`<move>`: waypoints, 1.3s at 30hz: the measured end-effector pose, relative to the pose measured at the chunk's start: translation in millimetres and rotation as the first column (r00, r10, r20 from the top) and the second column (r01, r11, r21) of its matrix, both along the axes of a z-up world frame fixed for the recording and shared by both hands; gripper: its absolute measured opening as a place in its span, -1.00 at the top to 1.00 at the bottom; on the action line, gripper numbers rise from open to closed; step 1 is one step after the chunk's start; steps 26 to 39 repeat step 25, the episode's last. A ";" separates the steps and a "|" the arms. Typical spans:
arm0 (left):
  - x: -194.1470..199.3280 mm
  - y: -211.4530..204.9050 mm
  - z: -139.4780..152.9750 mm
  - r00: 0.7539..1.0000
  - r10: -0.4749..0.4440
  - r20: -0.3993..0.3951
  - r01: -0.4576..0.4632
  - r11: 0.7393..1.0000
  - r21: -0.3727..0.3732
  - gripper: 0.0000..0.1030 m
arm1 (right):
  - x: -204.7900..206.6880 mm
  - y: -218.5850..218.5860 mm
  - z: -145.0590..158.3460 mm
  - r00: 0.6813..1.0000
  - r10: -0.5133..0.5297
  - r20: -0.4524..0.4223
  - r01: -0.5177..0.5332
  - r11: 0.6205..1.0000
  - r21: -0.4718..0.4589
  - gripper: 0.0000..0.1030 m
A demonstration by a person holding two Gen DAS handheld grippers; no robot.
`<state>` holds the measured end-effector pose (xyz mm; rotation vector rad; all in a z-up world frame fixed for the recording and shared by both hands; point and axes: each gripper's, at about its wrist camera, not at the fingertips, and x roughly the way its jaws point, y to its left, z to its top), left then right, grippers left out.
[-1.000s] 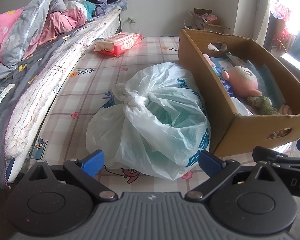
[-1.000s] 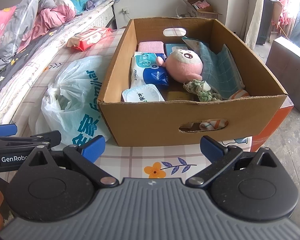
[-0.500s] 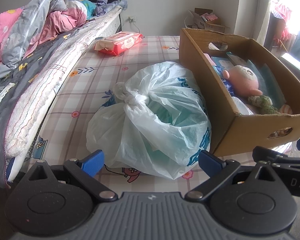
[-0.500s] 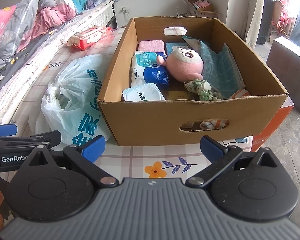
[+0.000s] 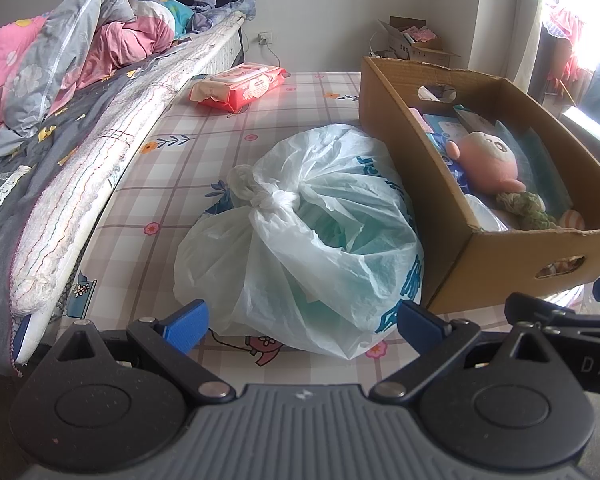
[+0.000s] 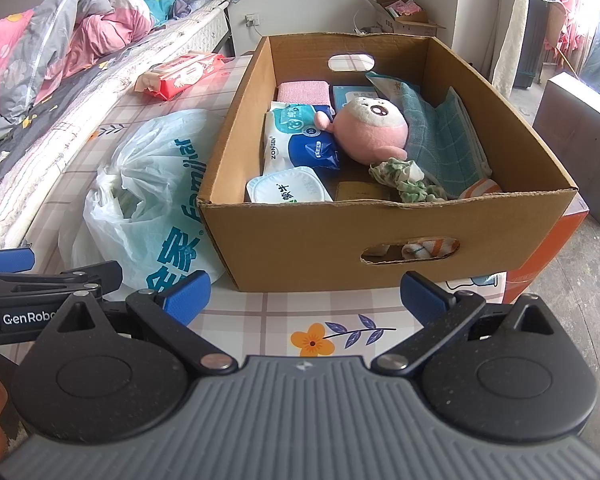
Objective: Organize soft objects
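**On the checked tabletop, both grippers wait short of the bag and box**

Low in the left wrist view, the left gripper [image 5: 302, 322] has its jaws spread wide and empty, aimed at the knotted white plastic bag [image 5: 308, 232] at centre frame. The bag leans against the left wall of the cardboard box [image 5: 396, 128], which fills the right of that view. In the right wrist view, the right gripper [image 6: 304, 296] is likewise spread and empty, squared up to the box's near wall.

Compared with the views from a second ago, almost nothing has shifted: bag, box and both grippers sit where they were, so no grasp has begun. Inside the box already lie the pink plush toy [image 6: 370, 130], wipe packs [image 6: 296, 140] and a teal cloth [image 6: 440, 140]. Outside it remain the bag and, toward the upper left, a red wipes pack [image 6: 184, 74] on the flowered tablecloth [image 6: 312, 338]. Those two look like the remaining work, probably the bag first.
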<state>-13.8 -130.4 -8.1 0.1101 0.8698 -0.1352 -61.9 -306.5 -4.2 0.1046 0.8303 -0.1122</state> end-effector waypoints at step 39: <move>-1.4 1.9 2.6 1.000 0.001 -0.001 -0.001 1.000 0.000 -0.94 | 1.3 -0.2 -0.9 1.000 0.005 -0.001 -0.005 1.000 -0.002 -0.97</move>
